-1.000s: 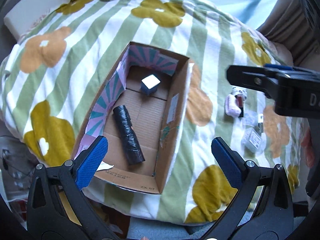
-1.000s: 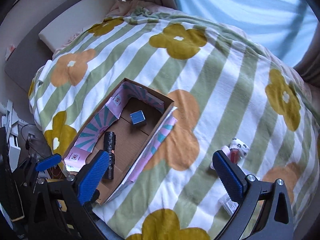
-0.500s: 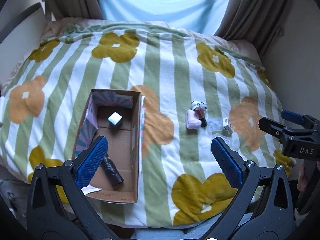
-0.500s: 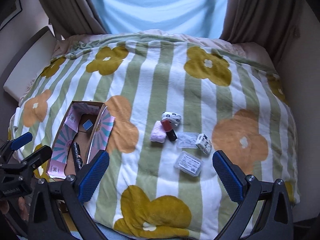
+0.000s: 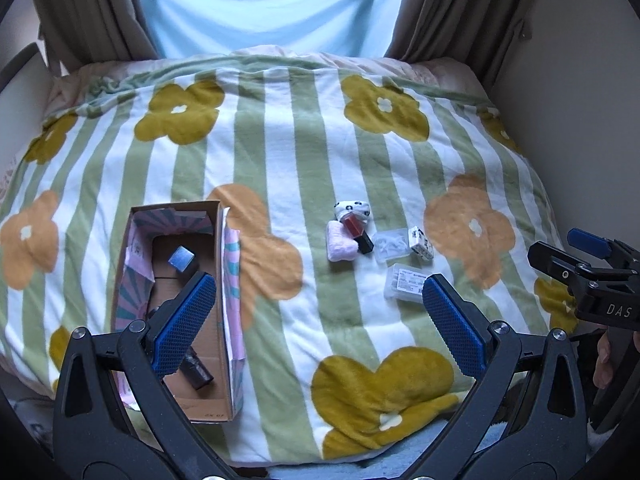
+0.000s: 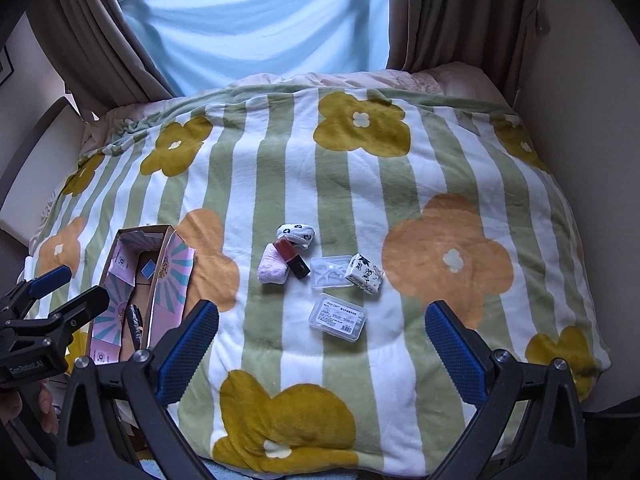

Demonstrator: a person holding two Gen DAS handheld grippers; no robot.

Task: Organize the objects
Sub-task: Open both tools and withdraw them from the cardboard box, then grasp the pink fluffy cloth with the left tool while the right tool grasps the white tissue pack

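Ahead of right tool (image 6: 322,354), seemingly apart: labelled case (image 6: 338,317).

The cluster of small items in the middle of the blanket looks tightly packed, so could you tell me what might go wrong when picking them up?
1. The red and black tube lies against the pink cloth and patterned roll; a grasp may drag its neighbours.
2. The clear cases lie flat on the soft blanket, so the fingers could dig into fabric.
3. The cardboard box is narrow, so drops may miss.

"DAS" on right gripper (image 5: 592,264) body (white letters); cardboard box (image 5: 208,410) print unreadable
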